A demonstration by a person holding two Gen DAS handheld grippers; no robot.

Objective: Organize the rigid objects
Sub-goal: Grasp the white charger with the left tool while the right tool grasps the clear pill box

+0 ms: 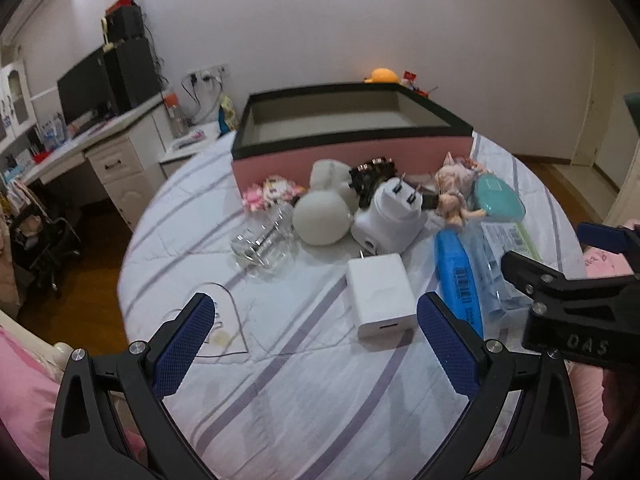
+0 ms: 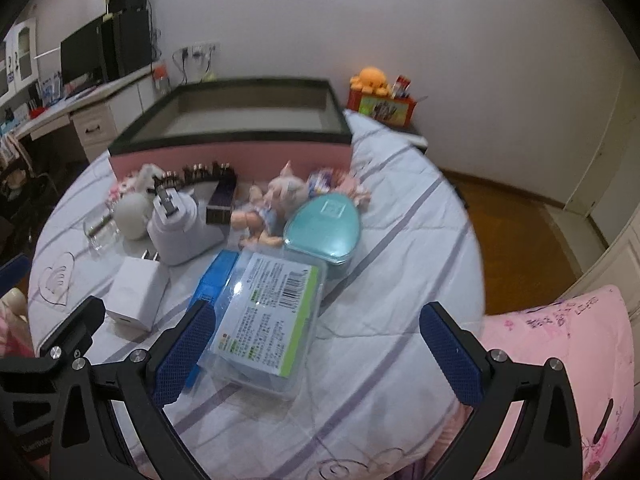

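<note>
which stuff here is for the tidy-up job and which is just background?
For the job: pink box, white charger, white plug adapter, white ball, glass bottle, blue case, teal case, doll.

Just lying about: monitor, desk, orange toy, pink pillow.

Glossy white plastic square charger (image 1: 382, 295) lies on matt striped cloth bedsheet (image 1: 304, 384); clear glass bottle (image 1: 266, 240) glints; blue textured rubbery gripper pads (image 1: 185, 350).
</note>
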